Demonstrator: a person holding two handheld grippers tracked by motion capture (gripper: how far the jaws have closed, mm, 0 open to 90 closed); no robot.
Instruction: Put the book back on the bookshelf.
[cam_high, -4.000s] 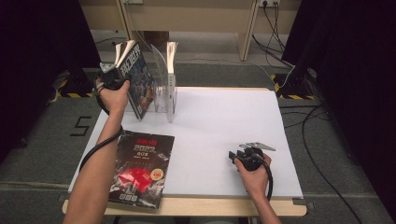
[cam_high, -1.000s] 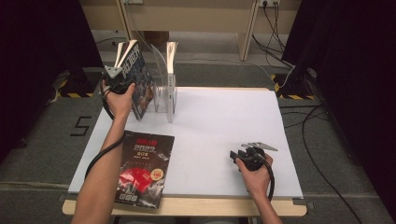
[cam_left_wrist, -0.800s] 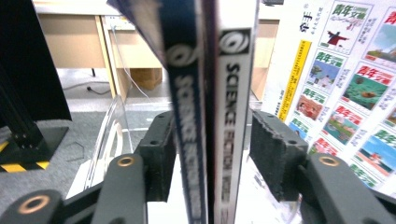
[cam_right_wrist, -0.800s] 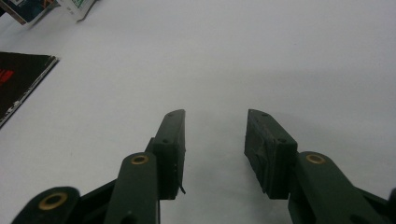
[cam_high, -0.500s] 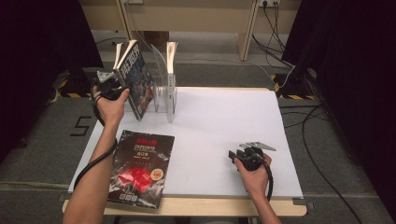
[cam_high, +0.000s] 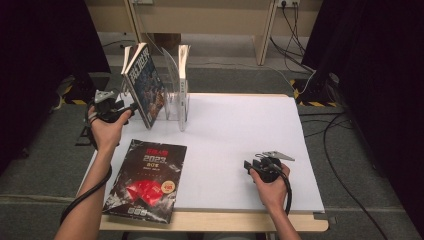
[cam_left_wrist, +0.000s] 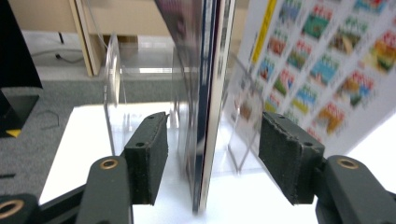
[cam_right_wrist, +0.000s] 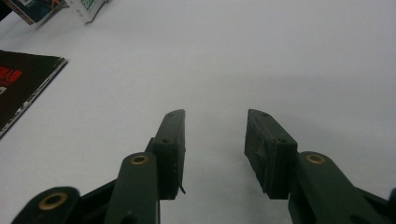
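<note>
A magazine with a dark blue cover stands leaning in the left slot of a clear plastic rack. In the left gripper view its spine edge sits between the jaws, and neither pad touches it. My left gripper is just left of the magazine, open, and its jaws have just been opening. A second magazine stands in the rack's right slot. A black magazine marked 2023 lies flat at the front left. My right gripper rests open on the white table with nothing between its jaws.
The table's far edge runs right behind the rack. A cable trails from the left gripper along the forearm off the front left corner. Beyond the table are grey floor, loose cables and a wooden frame.
My left gripper's jaws have opened off the blue magazine, and the hand has drawn back to the left. The magazine stays leaning in the rack. The right hand has kept still.
</note>
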